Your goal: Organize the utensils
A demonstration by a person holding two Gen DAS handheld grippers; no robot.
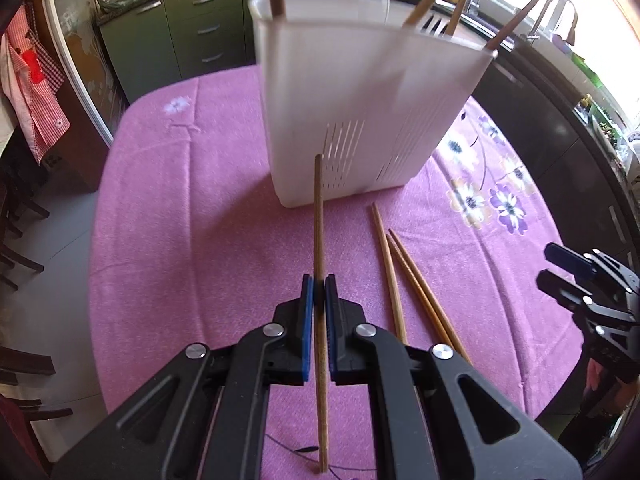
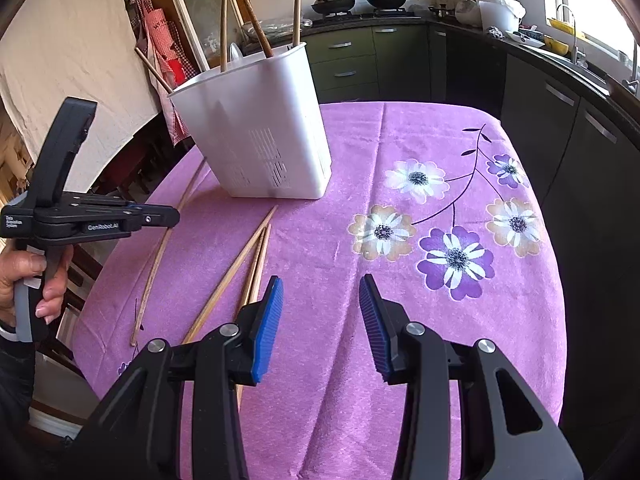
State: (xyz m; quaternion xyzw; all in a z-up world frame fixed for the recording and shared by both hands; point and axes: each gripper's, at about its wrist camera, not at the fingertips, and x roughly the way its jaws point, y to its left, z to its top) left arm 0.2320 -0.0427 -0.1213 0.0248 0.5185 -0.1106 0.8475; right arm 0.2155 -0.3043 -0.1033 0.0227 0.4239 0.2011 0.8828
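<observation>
Both grippers are black plastic with silver round screws and ribbed blue pads. The left gripper bears white "GenRobot.AI" lettering and a grey handle. A dark sleeve covers the wrist.

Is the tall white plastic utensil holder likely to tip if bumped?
Probably: the white plastic utensil holder stands tall on a narrower base, and wooden chopsticks rise above its rim. The thin, slotted walls suggest it is light, so it may slide on the pink tablecloth.

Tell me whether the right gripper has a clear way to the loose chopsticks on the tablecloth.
Probably yes. The right gripper stands open and empty, and the three loose chopsticks lie flat on the tablecloth just beside its left finger, nothing between. The left gripper, shut on its own chopstick, is off to the side.
</observation>
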